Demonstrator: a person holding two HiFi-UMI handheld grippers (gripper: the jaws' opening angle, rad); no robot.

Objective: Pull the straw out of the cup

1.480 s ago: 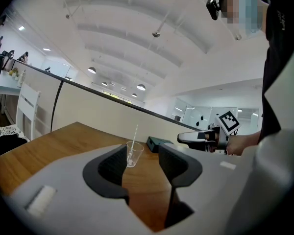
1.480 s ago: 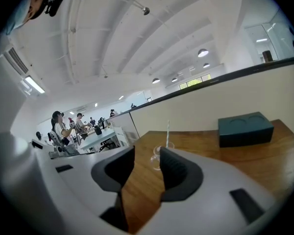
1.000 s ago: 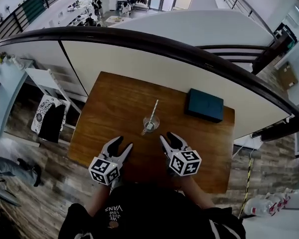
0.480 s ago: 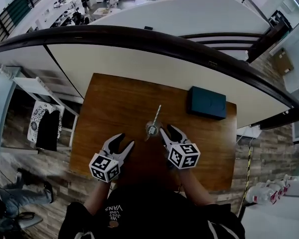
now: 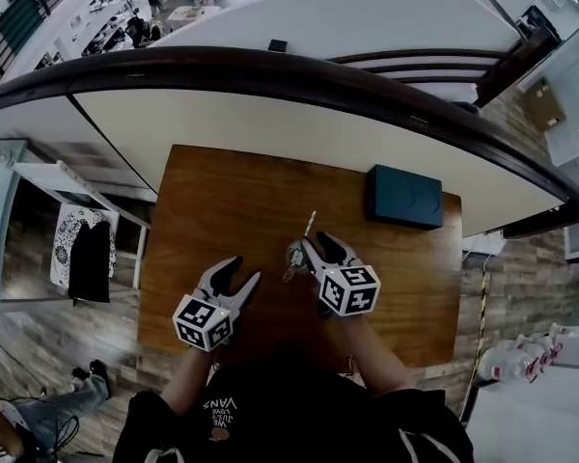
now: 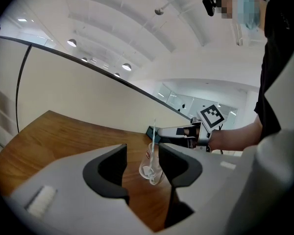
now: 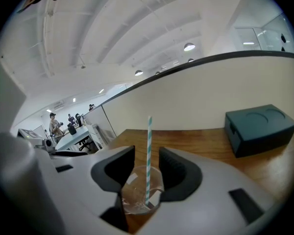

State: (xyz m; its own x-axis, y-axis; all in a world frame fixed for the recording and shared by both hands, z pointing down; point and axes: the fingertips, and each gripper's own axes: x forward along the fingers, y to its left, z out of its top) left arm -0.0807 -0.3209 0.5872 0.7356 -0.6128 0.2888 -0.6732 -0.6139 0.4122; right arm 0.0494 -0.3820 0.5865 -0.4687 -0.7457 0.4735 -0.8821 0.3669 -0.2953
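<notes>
A clear plastic cup (image 5: 293, 253) stands near the middle of the brown table (image 5: 212, 196), with a white-and-teal striped straw (image 5: 308, 226) leaning in it. My right gripper (image 5: 317, 242) is open, and its tips sit right beside the cup. In the right gripper view the cup (image 7: 141, 194) and the upright straw (image 7: 148, 155) sit low in the gap between the open jaws (image 7: 147, 166); I cannot tell if they touch. My left gripper (image 5: 243, 270) is open and empty, a short way to the cup's left. It looks at the cup (image 6: 151, 168) and straw (image 6: 153, 133).
A dark teal box (image 5: 403, 197) lies at the table's back right, also in the right gripper view (image 7: 259, 129). A cream partition wall with a dark curved rail (image 5: 270, 66) runs behind the table. A chair with dark cloth (image 5: 87, 249) stands at the left.
My right gripper has moved forward and left until its jaws reach the cup. The left gripper has hardly moved. The cup and straw stay where they were.
</notes>
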